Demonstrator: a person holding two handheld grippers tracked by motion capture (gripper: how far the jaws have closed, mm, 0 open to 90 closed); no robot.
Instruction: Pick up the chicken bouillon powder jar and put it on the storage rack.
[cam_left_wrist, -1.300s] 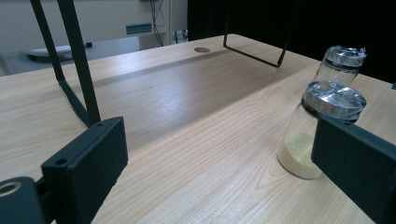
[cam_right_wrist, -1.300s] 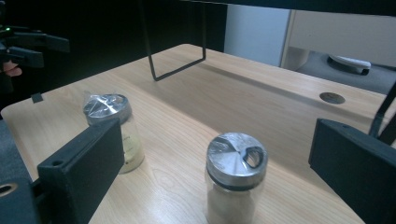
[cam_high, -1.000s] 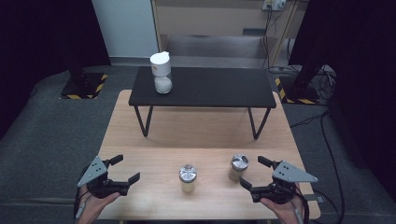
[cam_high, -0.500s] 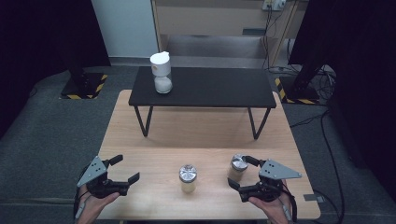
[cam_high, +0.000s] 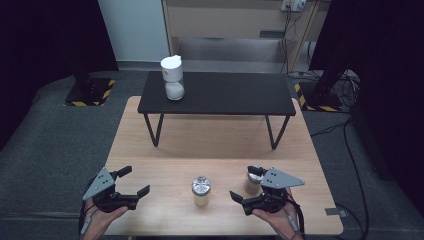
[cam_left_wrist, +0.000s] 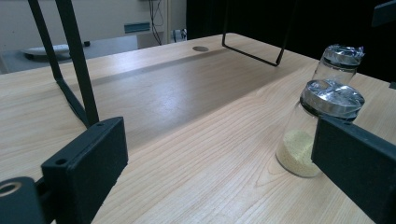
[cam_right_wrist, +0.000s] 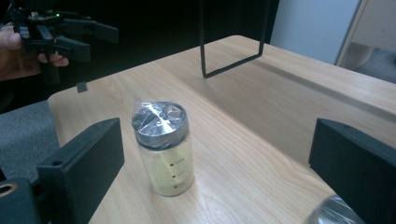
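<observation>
High view, 2 round glass jars, foil-wrapped lids, wooden table.

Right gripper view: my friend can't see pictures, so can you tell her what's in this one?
A small glass jar with a shiny metal lid, holding yellow powder, stands on a wooden table between the right gripper's two open black jaws, touching neither. Farther off at the top left, a hand holds the left gripper, also open.
</observation>
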